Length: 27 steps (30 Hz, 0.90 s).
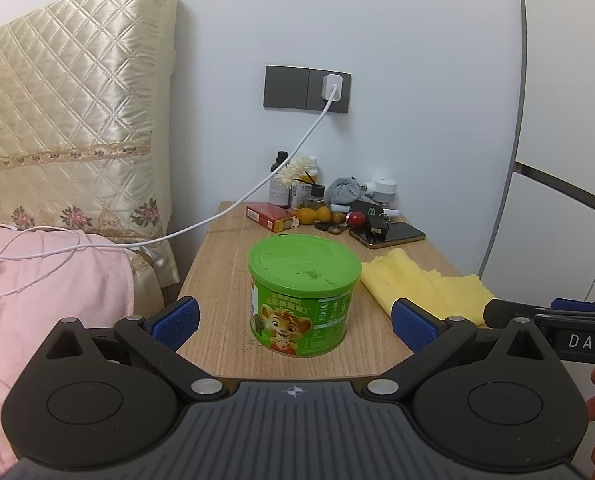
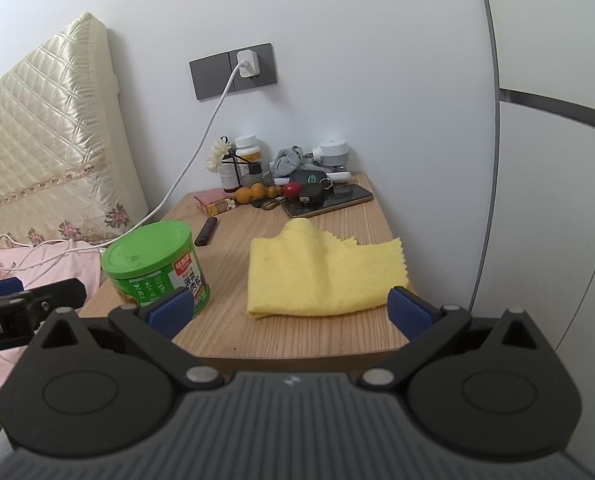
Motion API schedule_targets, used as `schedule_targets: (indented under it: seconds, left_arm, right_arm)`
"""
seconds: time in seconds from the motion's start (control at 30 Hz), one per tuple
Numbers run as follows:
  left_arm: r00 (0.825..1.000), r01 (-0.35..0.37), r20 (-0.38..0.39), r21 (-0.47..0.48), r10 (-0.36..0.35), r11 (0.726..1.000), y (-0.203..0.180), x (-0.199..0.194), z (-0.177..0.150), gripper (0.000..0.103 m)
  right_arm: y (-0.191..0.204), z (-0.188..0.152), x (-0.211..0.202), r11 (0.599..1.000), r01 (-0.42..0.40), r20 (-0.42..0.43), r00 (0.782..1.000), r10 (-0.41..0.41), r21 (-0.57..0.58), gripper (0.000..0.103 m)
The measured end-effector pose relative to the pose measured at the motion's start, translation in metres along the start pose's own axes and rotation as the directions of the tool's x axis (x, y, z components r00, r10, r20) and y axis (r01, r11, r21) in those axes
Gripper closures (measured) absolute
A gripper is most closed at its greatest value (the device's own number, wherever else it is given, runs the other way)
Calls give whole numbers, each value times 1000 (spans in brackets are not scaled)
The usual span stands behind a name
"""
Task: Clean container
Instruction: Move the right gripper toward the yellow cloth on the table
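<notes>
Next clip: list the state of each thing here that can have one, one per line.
Green can: upright, lid on, smudges on lid.
Yellow cloth: folded, lying flat on the table, untouched.
Charger: plugged into the wall socket.
Phone: screen dark, keys on top.
Left gripper: open, empty.
Right gripper: open, empty.

Green container (image 1: 303, 294) — a squat cylindrical tin, upright near the front left of the wooden tabletop, its green lid closed and smudged on top; the label bears a cartoon lion cub. Yellow cloth (image 2: 323, 276) — folded loosely, with pinked edges, lying flat to the container's right, just beside it, not touching.
</notes>
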State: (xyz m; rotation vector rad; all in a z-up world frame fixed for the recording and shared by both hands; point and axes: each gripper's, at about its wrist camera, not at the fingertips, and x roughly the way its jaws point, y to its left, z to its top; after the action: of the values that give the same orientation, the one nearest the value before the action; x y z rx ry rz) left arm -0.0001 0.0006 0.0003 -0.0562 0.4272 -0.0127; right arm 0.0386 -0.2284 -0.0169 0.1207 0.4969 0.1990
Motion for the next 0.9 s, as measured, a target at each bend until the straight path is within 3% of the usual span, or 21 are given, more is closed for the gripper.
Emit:
schedule_targets:
  seconds: [0.23, 0.33, 0.9]
  left_arm:
    - [1000, 17, 3, -27, -17, 999, 6, -3, 3, 0]
    - [1000, -5, 17, 8, 5, 1000, -4, -2, 0, 0]
    - [1000, -29, 4, 12, 29, 1000, -5, -1, 2, 0]
  right_arm:
    - [-1, 0, 3, 1000, 6, -10, 1000, -6, 1, 0]
    - [-1, -1, 4, 1000, 11, -9, 1000, -11, -1, 0]
    - [-5, -4, 5, 1000, 16, -16, 1000, -16, 2, 0]
